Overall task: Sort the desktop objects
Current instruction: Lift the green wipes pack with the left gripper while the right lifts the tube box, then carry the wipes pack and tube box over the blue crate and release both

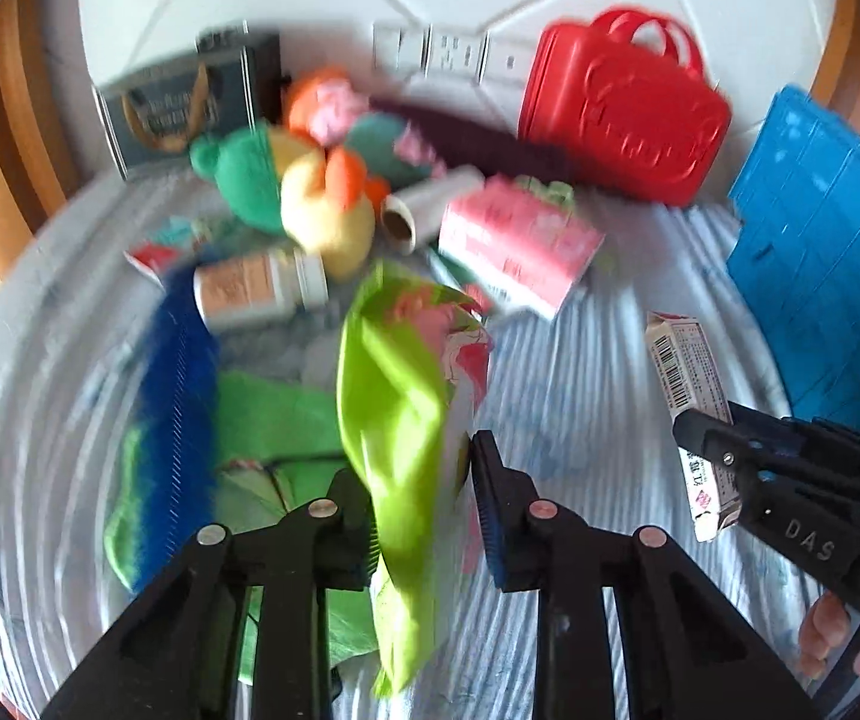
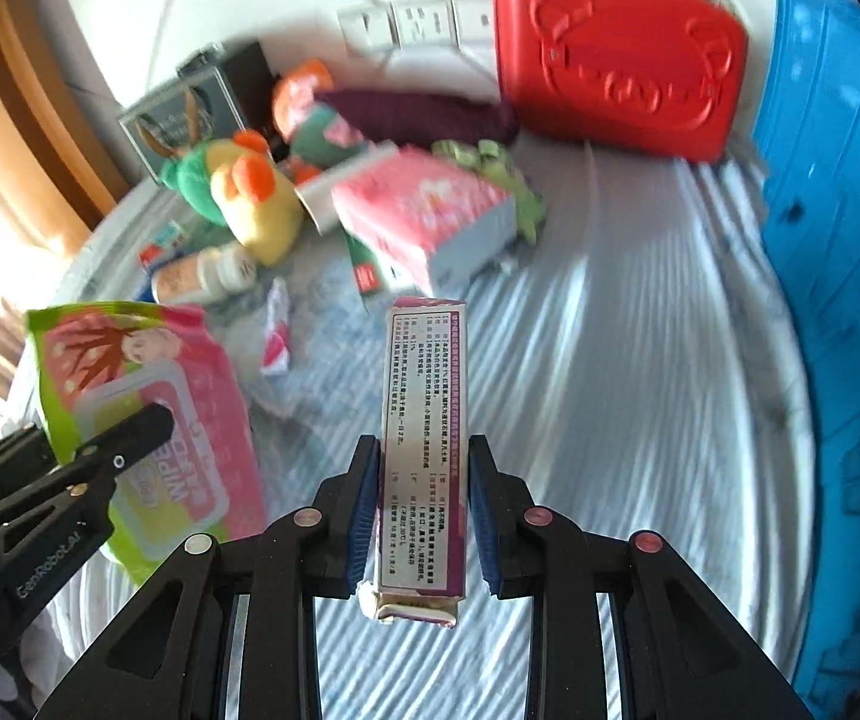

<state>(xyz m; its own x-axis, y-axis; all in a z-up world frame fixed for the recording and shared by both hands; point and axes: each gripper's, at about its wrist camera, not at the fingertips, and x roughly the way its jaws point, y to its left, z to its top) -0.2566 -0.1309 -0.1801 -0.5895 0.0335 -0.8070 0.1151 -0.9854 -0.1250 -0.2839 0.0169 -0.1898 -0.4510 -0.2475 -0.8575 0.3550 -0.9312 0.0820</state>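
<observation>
My left gripper (image 1: 421,501) is shut on a green and pink pack of wet wipes (image 1: 400,420) and holds it above the striped cloth; the pack (image 2: 148,414) and the left gripper (image 2: 130,438) also show at the left of the right wrist view. My right gripper (image 2: 424,510) is shut on a long white and purple medicine box (image 2: 424,450), held lengthwise between the blue pads. That box (image 1: 691,414) and the right gripper (image 1: 706,438) show at the right of the left wrist view.
A blue crate (image 2: 838,300) stands at the right, a red plastic case (image 2: 616,54) at the back. A pile lies at the back left: plush toys (image 2: 250,198), a pink tissue box (image 2: 430,210), a pill bottle (image 2: 202,276), a cardboard tube (image 1: 430,210), a dark tin (image 1: 184,108).
</observation>
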